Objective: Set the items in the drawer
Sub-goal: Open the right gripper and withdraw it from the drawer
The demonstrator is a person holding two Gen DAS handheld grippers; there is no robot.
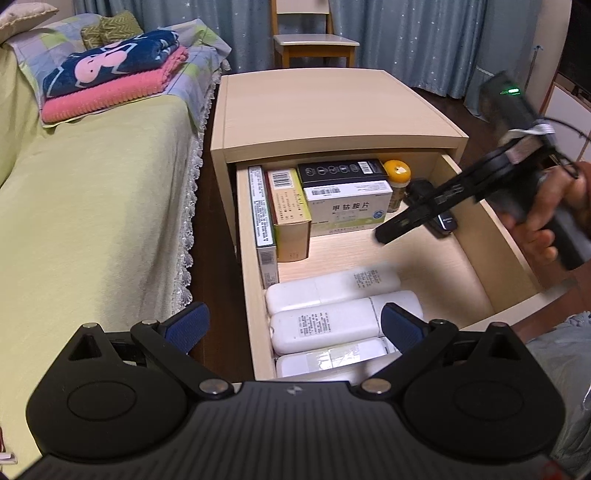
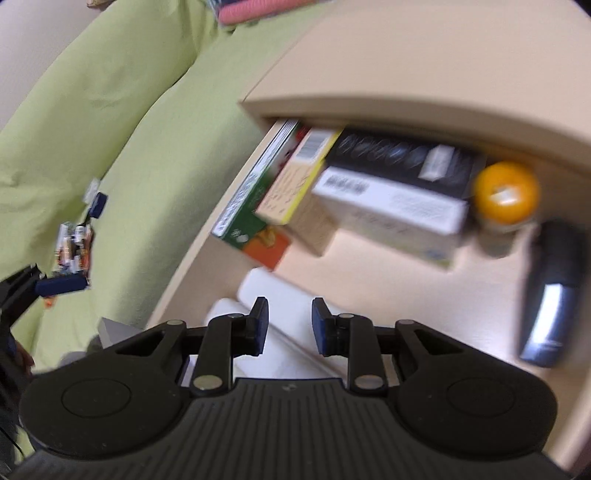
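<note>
Right wrist view: empty tongs [image 2: 287, 326] parted over drawer [image 2: 388, 273].

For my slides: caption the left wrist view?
Open left hand-held gripper above the stocked drawer; right hand-held gripper reaches in.

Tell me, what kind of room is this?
Most likely a bedroom at home: a bed with folded blankets, a wooden bedside cabinet whose open drawer holds medicine boxes, and curtains behind a chair.
</note>
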